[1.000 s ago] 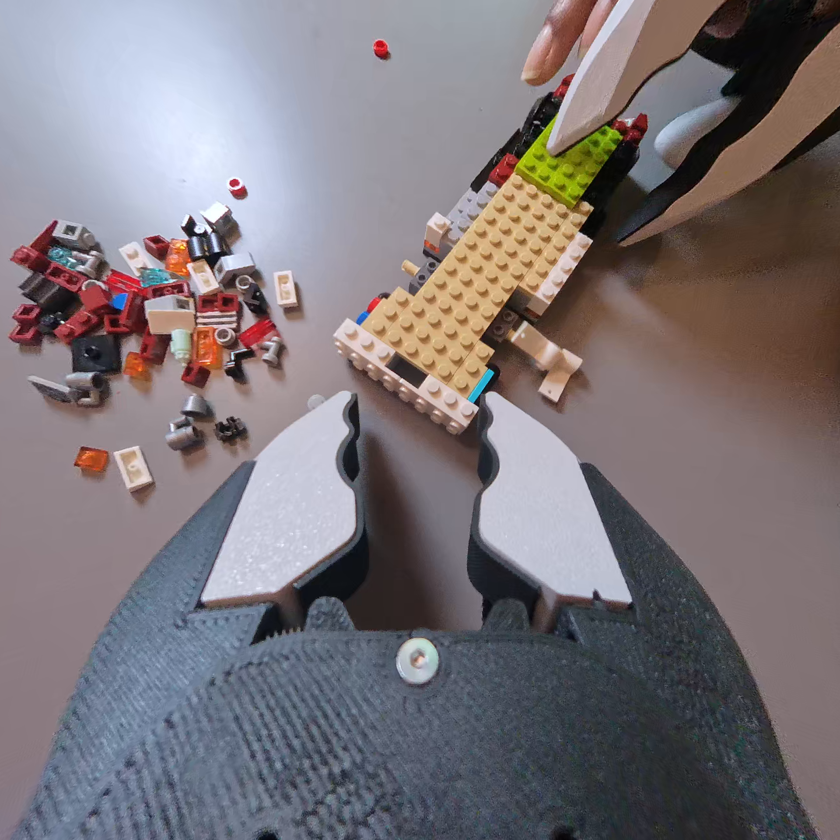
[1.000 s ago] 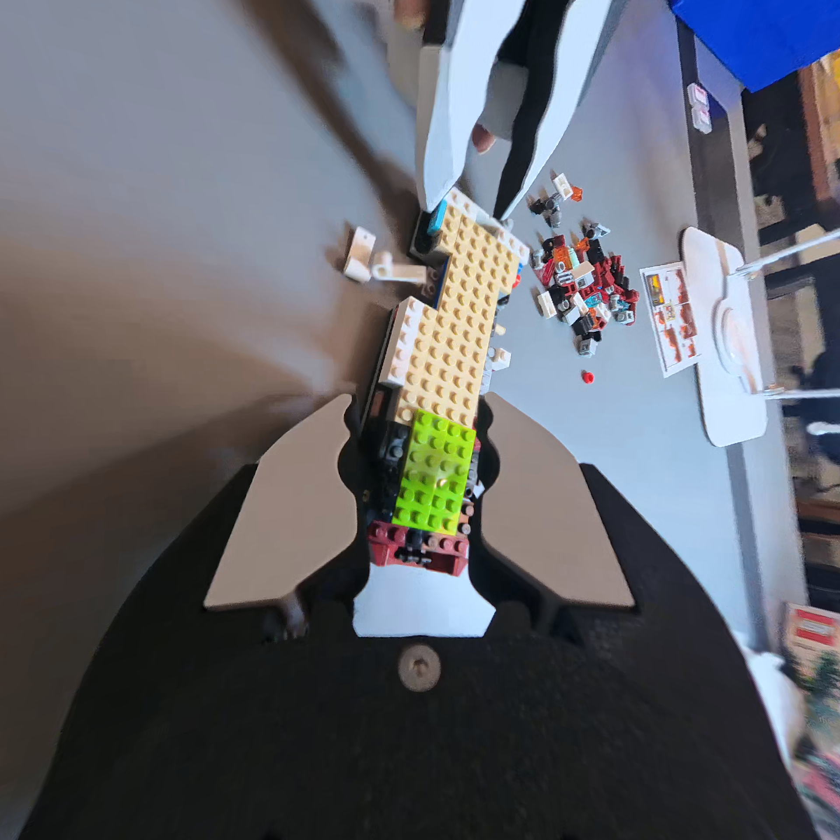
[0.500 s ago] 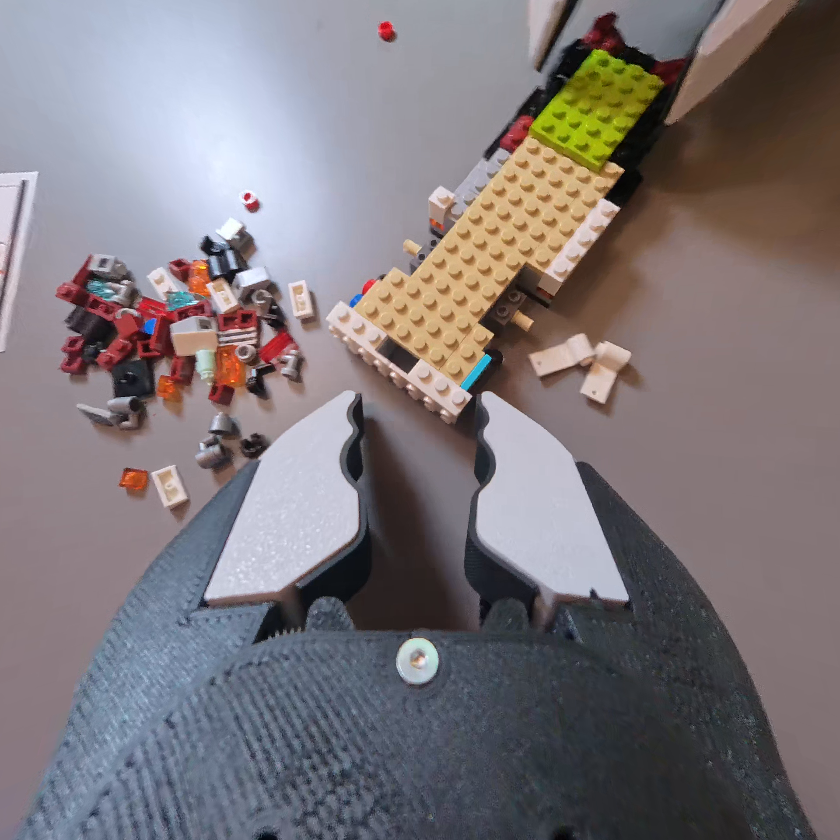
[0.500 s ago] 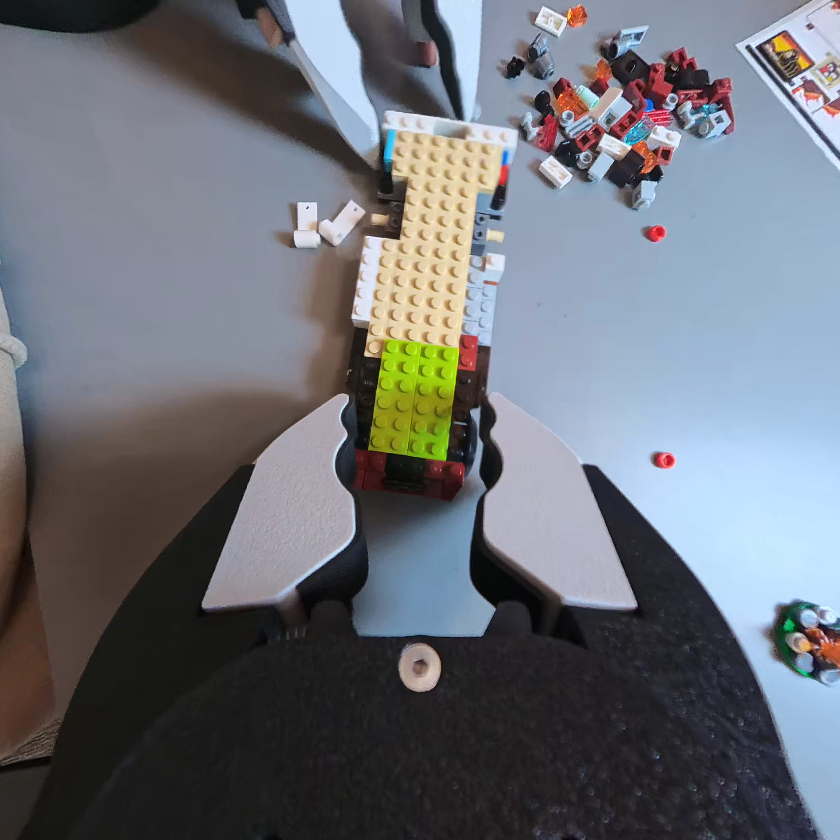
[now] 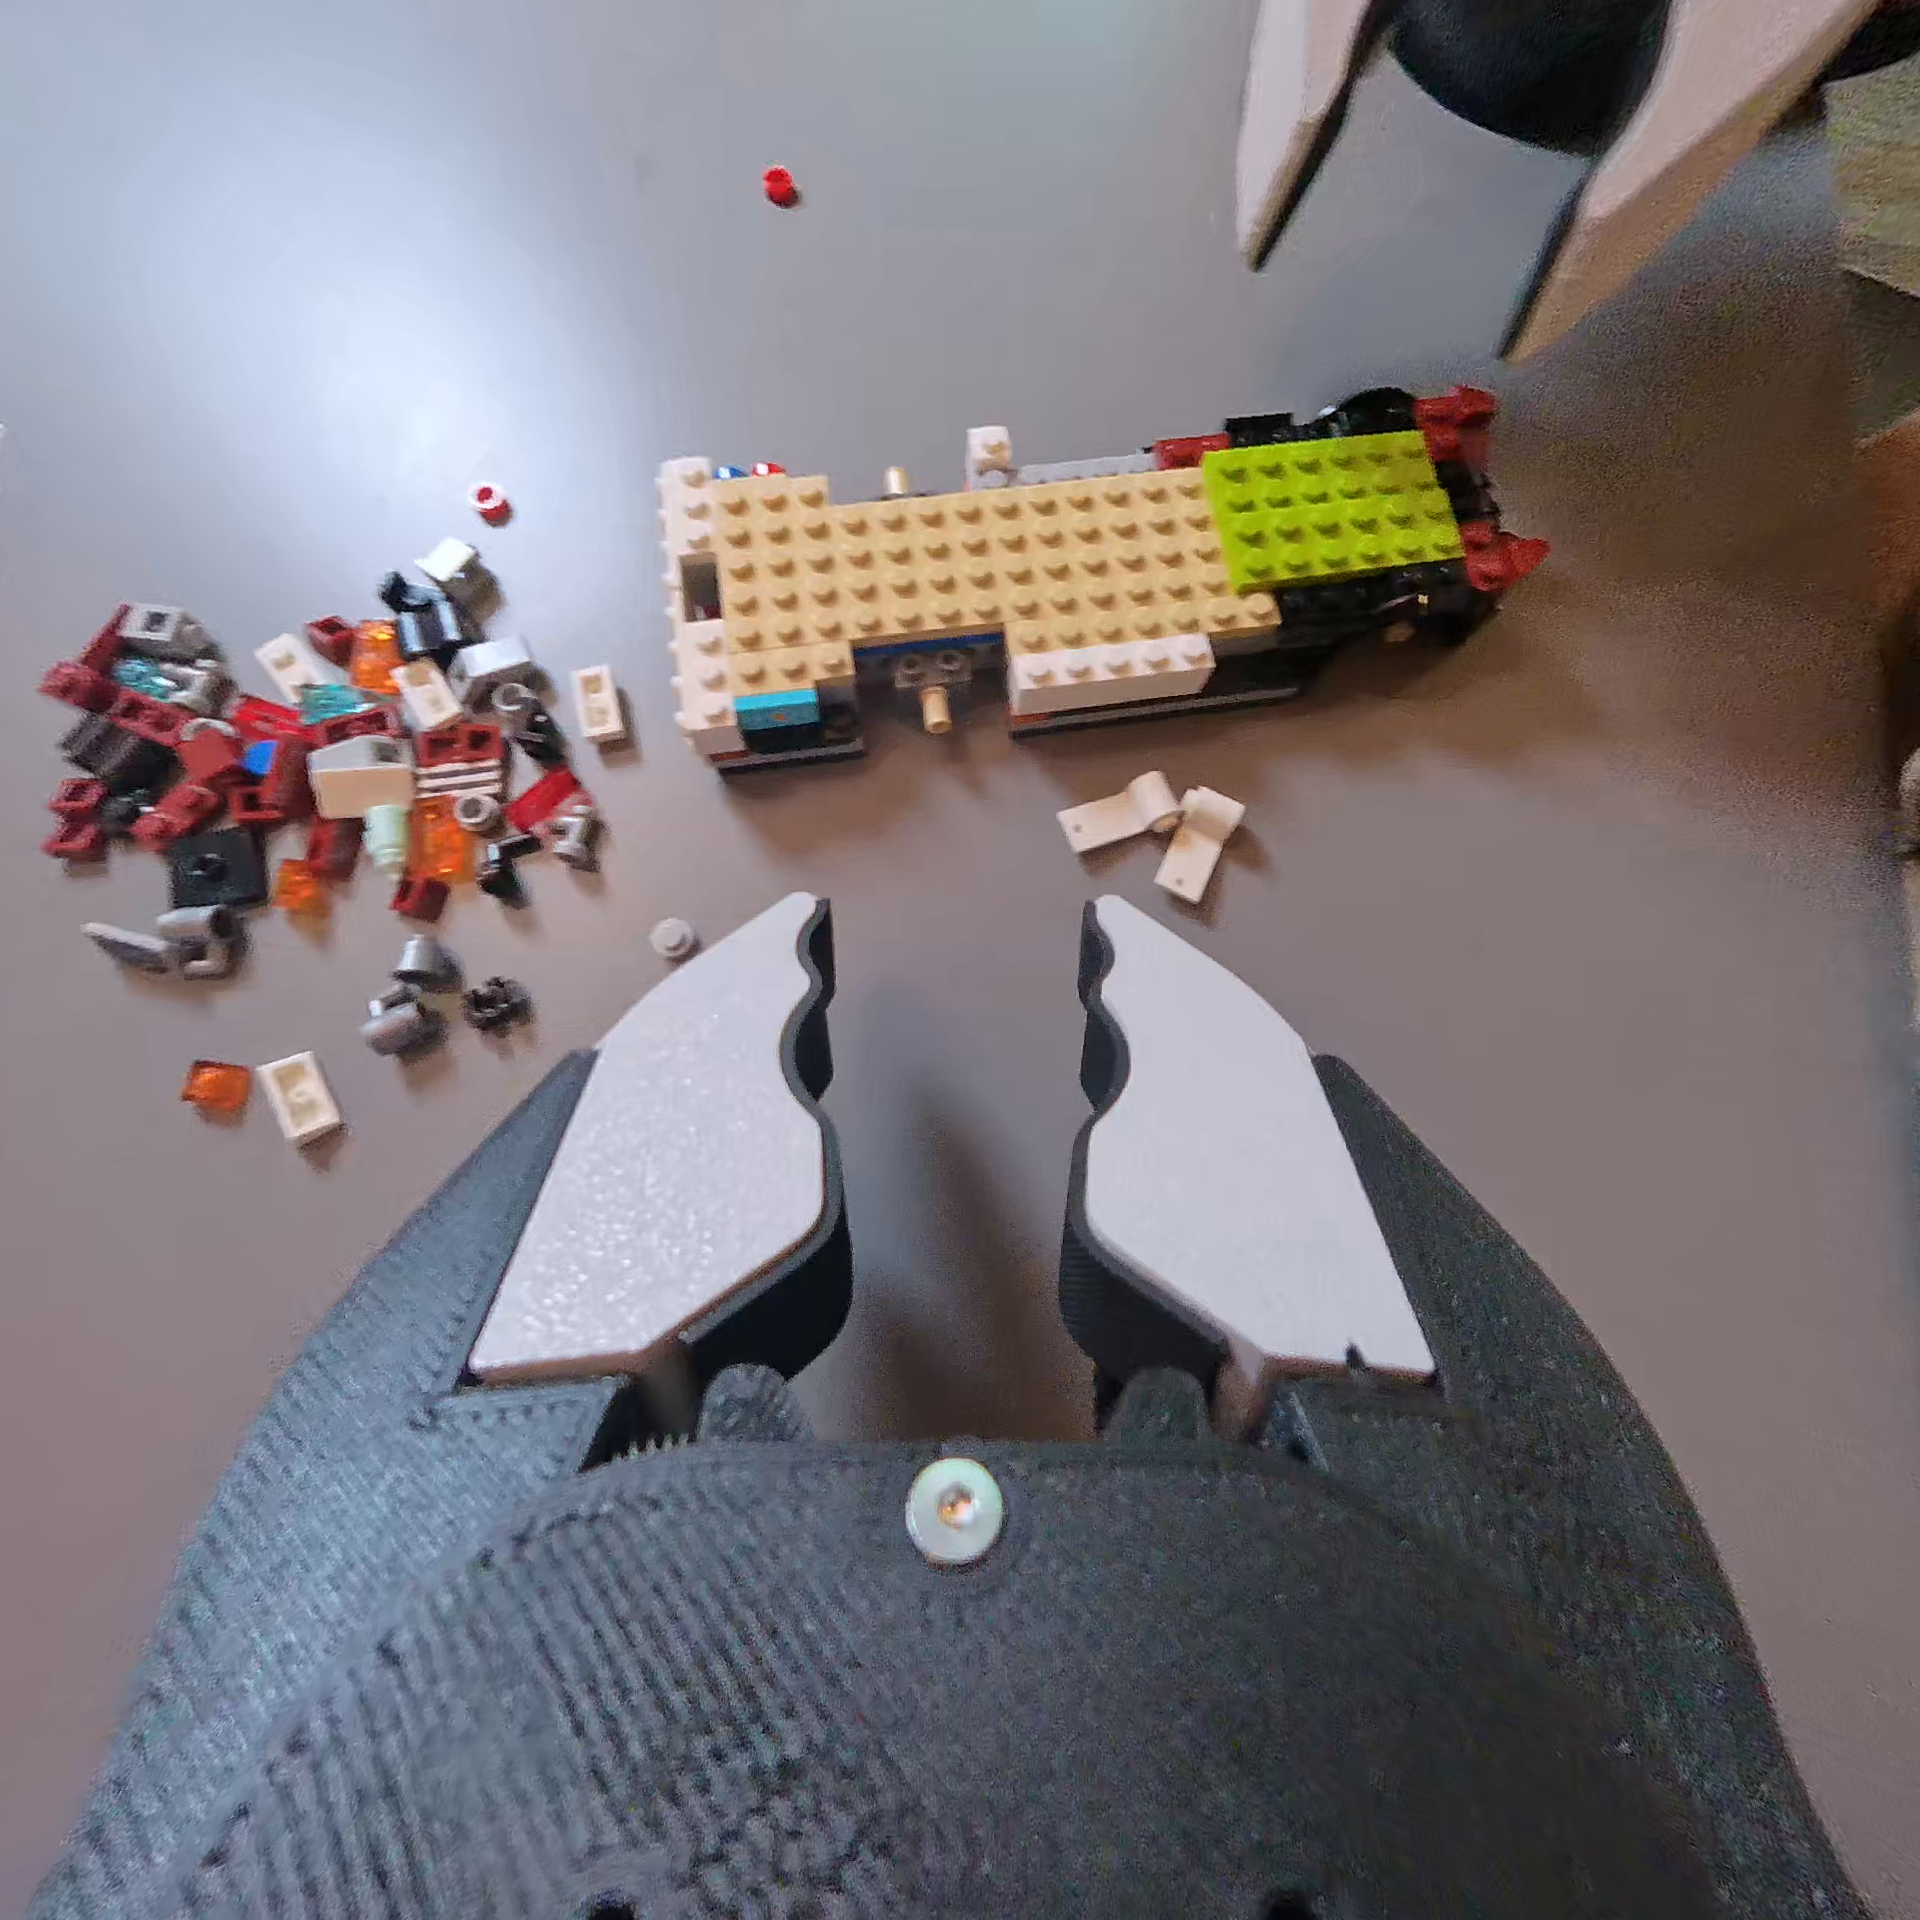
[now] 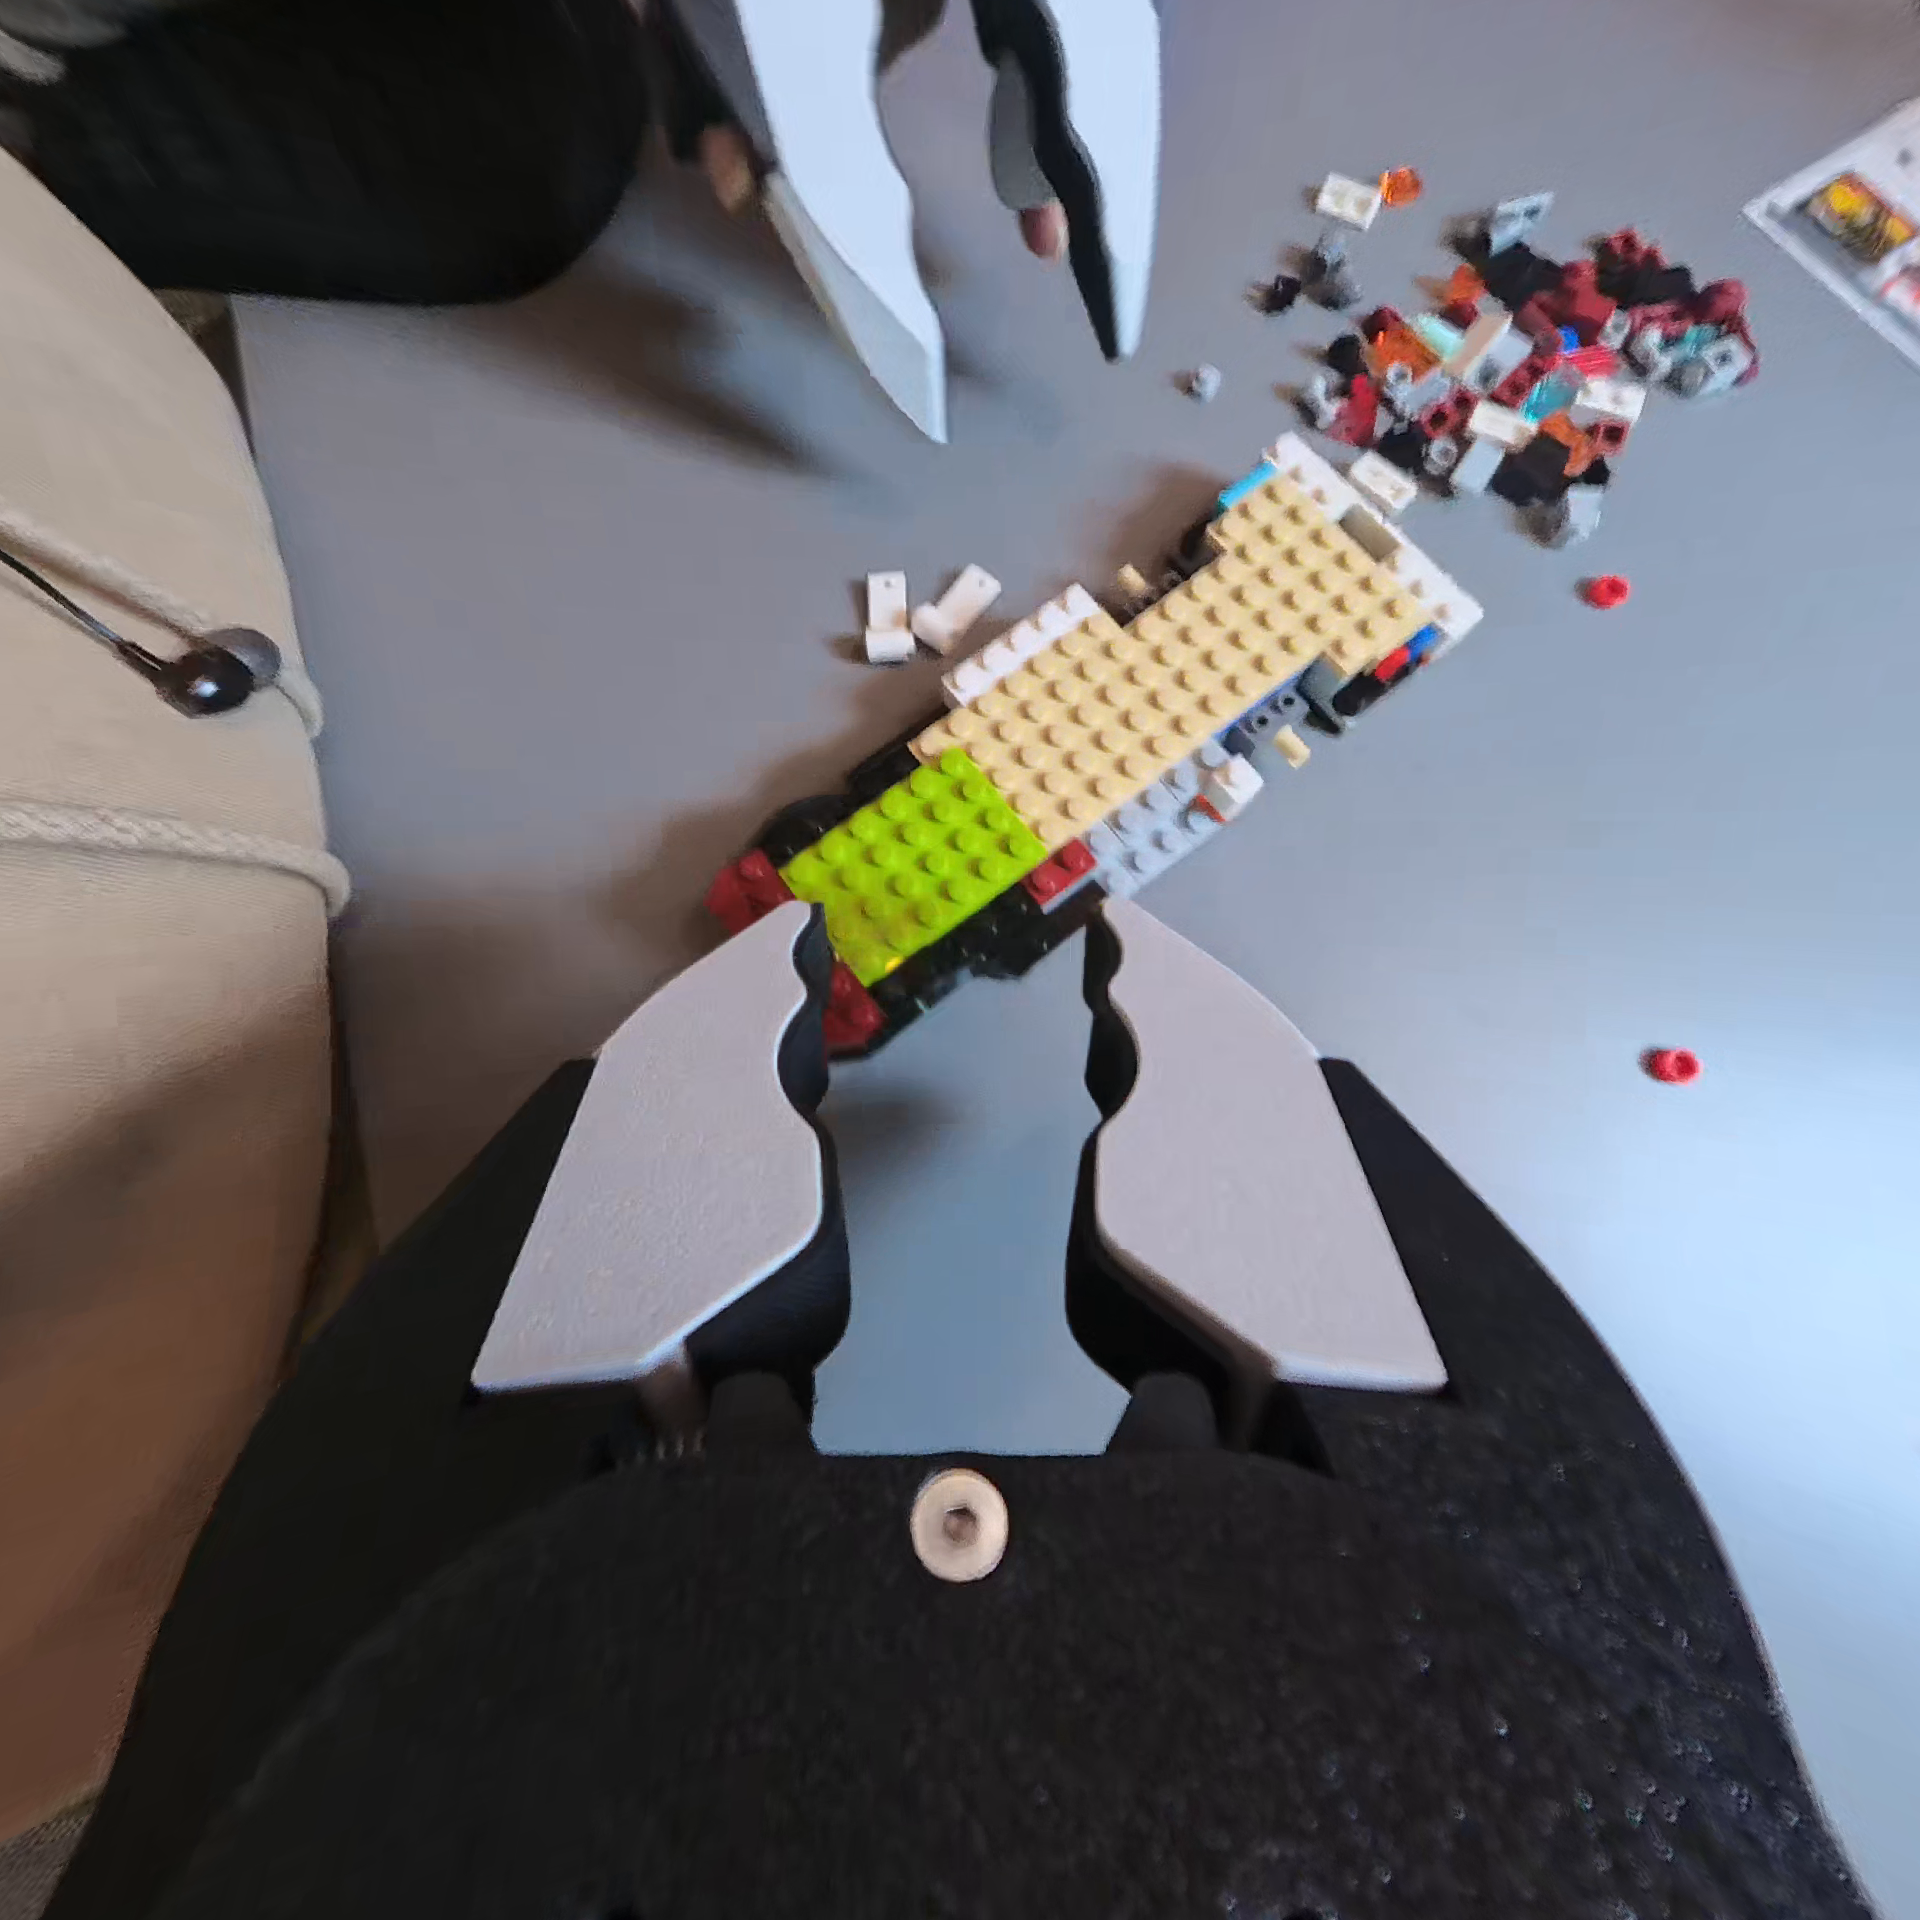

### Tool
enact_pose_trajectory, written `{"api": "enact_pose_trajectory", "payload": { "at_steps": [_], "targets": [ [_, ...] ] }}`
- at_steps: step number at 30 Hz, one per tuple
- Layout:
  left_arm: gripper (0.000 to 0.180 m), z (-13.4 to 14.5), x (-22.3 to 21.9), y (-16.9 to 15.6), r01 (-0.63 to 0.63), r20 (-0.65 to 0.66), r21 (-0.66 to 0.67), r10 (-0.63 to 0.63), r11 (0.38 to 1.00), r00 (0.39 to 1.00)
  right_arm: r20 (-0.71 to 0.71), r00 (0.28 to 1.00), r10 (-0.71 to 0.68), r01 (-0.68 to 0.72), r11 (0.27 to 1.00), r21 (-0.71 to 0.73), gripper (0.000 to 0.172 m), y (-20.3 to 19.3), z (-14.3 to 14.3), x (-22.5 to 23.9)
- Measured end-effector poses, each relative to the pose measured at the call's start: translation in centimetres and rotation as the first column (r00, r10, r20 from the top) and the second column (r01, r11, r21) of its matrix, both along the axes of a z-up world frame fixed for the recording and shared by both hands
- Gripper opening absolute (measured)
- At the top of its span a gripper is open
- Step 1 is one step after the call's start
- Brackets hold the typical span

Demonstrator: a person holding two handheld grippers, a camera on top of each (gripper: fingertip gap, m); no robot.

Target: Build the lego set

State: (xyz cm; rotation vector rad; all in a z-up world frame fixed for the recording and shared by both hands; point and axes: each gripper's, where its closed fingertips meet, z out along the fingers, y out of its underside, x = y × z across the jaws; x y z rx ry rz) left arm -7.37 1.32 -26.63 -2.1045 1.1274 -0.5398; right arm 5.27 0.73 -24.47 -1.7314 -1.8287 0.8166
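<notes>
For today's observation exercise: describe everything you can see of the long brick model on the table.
The brick model is a long, low, studded plastic build lying flat on the grey table. A tan plate covers most of its top, a lime-green plate one end, with white bricks along its edges and black and dark-red parts under the green end. Both open grippers are clear of it.

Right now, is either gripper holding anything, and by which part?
Nothing is held. Left gripper and right gripper are both open, clear of the brick model.
</notes>
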Motion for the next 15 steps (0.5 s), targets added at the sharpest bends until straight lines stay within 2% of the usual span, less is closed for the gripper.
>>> {"api": "enact_pose_trajectory", "payload": {
  "at_steps": [4, 5, 11, 15],
  "targets": [
    [0.048, -0.8, 0.9, -1.8, 0.076, -0.017, -0.043, -0.077, 0.996, 0.997, 0.082, 0.996, 0.033, -0.028, 0.998, -0.064, 0.037, -0.2, -2.3, 0.8],
    [0.048, -0.9, 1.1, -2.1, 0.094, -0.019, -0.046, -0.095, 0.995, 0.995, 0.062, 0.997, 0.050, -0.044, 0.995, -0.091, 0.030, -0.8, -2.2, 0.5],
    [0.047, -1.4, 2.1, -3.8, 0.182, -0.036, -0.064, -0.184, 0.981, 0.982, -0.006, 0.983, 0.185, -0.185, 0.980, -0.078, 0.033, -3.7, -1.7, -1.8],
    [0.046, -2.0, 2.2, -3.5, 0.172, -0.061, -0.048, -0.175, 0.984, 0.983, -0.077, 0.985, 0.153, -0.158, 0.986, -0.055, 0.033, -2.1, -0.6, -2.4]
  ]
}}
